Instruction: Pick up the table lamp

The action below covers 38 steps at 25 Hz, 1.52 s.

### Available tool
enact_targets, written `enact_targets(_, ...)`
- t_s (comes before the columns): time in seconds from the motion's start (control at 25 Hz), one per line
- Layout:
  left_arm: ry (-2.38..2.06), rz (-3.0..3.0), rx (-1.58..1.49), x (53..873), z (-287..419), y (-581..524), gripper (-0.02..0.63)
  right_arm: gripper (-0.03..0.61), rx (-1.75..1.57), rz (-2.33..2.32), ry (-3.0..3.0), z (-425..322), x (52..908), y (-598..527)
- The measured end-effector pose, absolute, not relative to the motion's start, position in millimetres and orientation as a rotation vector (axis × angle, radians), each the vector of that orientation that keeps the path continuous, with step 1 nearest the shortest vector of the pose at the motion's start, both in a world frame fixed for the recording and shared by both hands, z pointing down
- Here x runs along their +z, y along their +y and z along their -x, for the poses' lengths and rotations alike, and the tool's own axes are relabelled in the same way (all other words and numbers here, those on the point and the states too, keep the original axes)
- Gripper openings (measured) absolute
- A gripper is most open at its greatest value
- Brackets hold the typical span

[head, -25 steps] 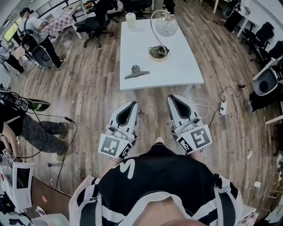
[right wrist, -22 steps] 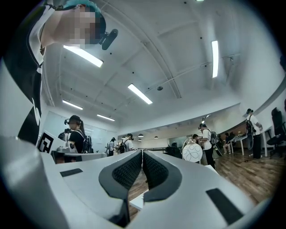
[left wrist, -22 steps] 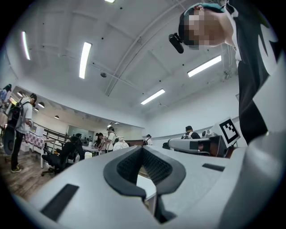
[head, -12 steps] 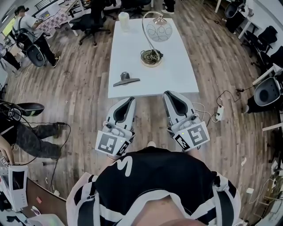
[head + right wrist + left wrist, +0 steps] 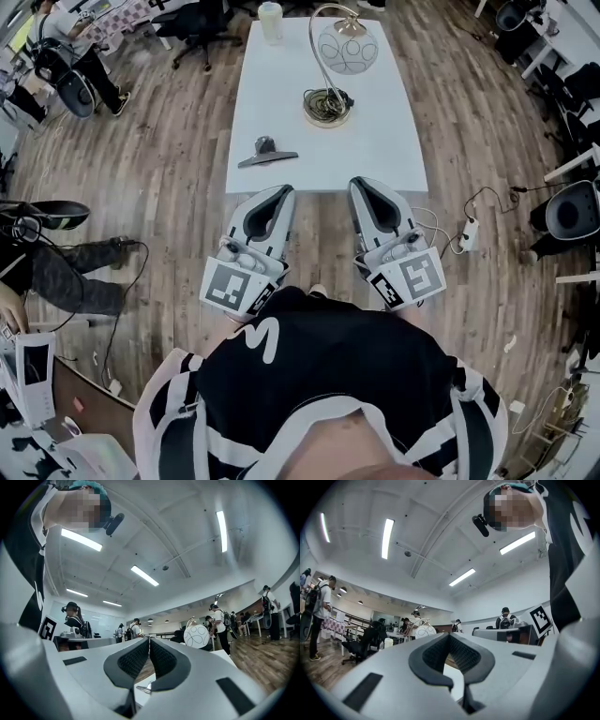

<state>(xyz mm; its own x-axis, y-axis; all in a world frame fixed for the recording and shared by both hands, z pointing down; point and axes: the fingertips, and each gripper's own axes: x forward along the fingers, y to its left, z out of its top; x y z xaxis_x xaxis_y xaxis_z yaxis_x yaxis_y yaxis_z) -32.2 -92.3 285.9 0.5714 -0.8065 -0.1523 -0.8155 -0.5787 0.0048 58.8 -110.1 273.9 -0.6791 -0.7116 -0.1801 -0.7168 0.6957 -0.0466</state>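
Note:
The table lamp [image 5: 333, 70] stands on the far half of the white table [image 5: 394, 141]: a round gold base with coiled cord, a curved arm, and a white globe shade with line patterns [image 5: 347, 47]. The globe also shows in the right gripper view [image 5: 196, 636] and, small, in the left gripper view [image 5: 425, 631]. My left gripper [image 5: 281, 190] and right gripper [image 5: 361, 183] are both shut and empty, held side by side with their tips at the table's near edge, well short of the lamp.
A grey clamp-like tool [image 5: 266, 152] lies on the table's near left. A pale cup [image 5: 272, 21] stands at the far end. Office chairs, people, and floor cables with a power strip [image 5: 467, 234] surround the table.
Both grippers have moved forward toward the table; their tips now reach its near edge. The jaws stayed shut.

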Motion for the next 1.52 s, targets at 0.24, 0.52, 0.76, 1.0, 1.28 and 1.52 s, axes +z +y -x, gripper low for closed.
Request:
enact_targets(0.24,1.442,2.726,0.179,290,38,-97,-0.002,0.02,0.001,1.156,2.721,-59,280,-119)
enact_targets(0.52,1.472,2.726,0.132,300,50,-118,-0.002,0.02,-0.006,1.151,2.735,-51,286,-138)
enact_targets(0.76,1.448,2.744,0.133,303,56,-155,-0.002,0.02,0.029,1.2,2.732,-52,288,-168)
enact_targets(1.0,1.396,2.772,0.15,305,61,-218,-0.002,0.02,0.047,1.238,2.727,-42,291,-224)
enact_targets(1.28,1.337,2.798,0.156,299,70,-303,-0.001,0.02,0.111,1.217,2.736,-14,279,-298)
enact_targets(1.52,1.306,2.846,0.14,303,79,-350,-0.002,0.02,0.022,1.215,2.726,-5,285,-340)
